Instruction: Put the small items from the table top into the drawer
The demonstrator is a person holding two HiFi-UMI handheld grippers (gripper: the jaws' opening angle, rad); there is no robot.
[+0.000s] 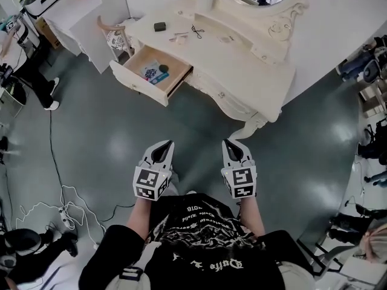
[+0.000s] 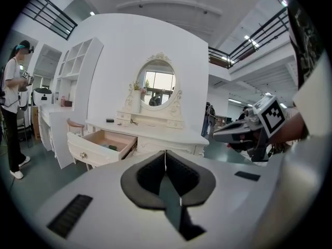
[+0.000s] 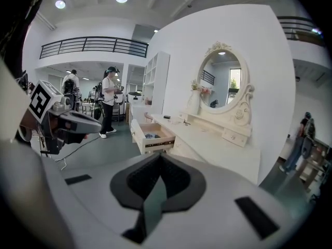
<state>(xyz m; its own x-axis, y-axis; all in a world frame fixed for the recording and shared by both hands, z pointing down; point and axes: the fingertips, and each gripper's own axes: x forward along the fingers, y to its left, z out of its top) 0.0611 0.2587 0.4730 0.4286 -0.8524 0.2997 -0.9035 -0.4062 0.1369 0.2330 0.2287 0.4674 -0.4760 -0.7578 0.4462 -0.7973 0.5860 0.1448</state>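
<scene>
Left claw (image 1: 163,150) and right claw (image 1: 233,148) pressed together, empty — I'd step square to the table (image 1: 254,71) before opening.

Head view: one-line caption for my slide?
Left tool and right tool, shut and empty, short of the dressing table; drawer open, small items on top.

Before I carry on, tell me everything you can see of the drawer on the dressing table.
The drawer stands pulled out, open, at the left end of the dressing table in the head view. Its front is cream-white with a small round knob; the inside looks like pale bare wood. On its floor lie a dark round item and a flat blue-and-white item. Nothing else touches it.
</scene>
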